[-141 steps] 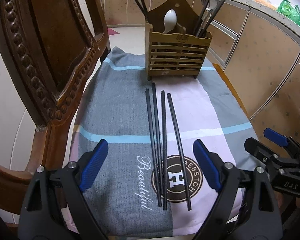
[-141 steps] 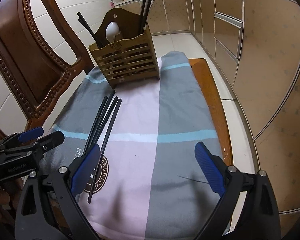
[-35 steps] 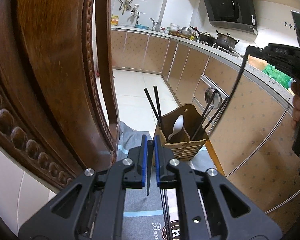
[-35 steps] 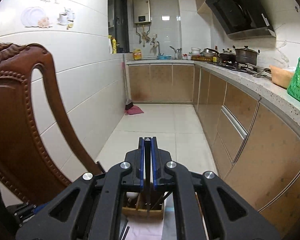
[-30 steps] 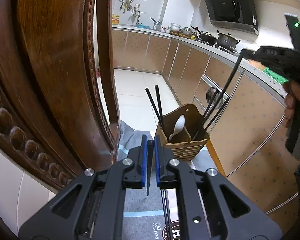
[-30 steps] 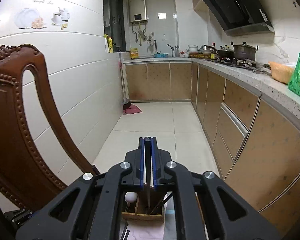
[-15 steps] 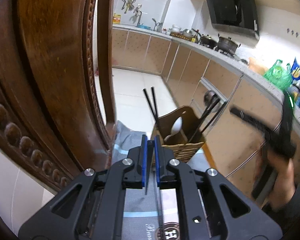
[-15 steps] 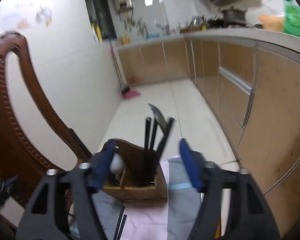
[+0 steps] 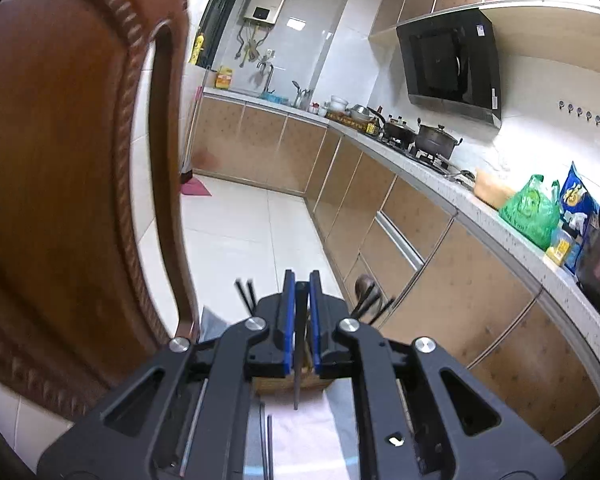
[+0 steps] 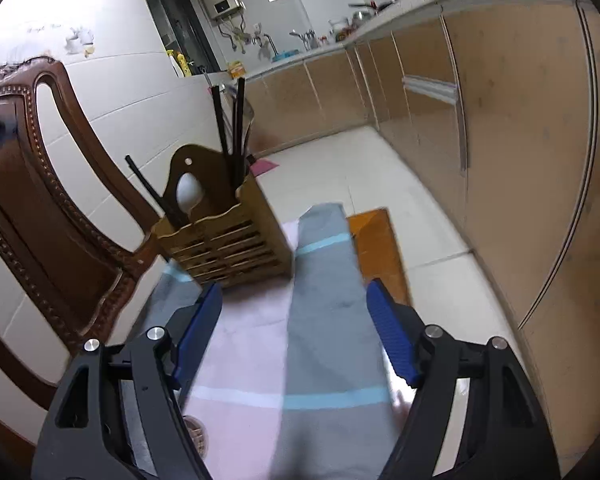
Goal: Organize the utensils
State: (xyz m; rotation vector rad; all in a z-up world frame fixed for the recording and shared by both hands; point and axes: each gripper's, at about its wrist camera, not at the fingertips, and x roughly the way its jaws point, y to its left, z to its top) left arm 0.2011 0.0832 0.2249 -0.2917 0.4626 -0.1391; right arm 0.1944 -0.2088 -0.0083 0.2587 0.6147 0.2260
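One black chopstick [image 9: 296, 364] is pinched upright between the closed blue pads of the left gripper [image 9: 301, 328], raised above the wooden utensil holder [image 10: 224, 240], whose near wall sits just behind the pads. Chair back [image 9: 60, 168] crowds the left; open floor lies far and right. Right gripper [image 10: 294, 334] is spread wide and empty over the striped cloth [image 10: 320, 320], near the cloth's right edge. A second ago it was clamped on a chopstick above the holder; that stick now stands in the holder's right compartment.
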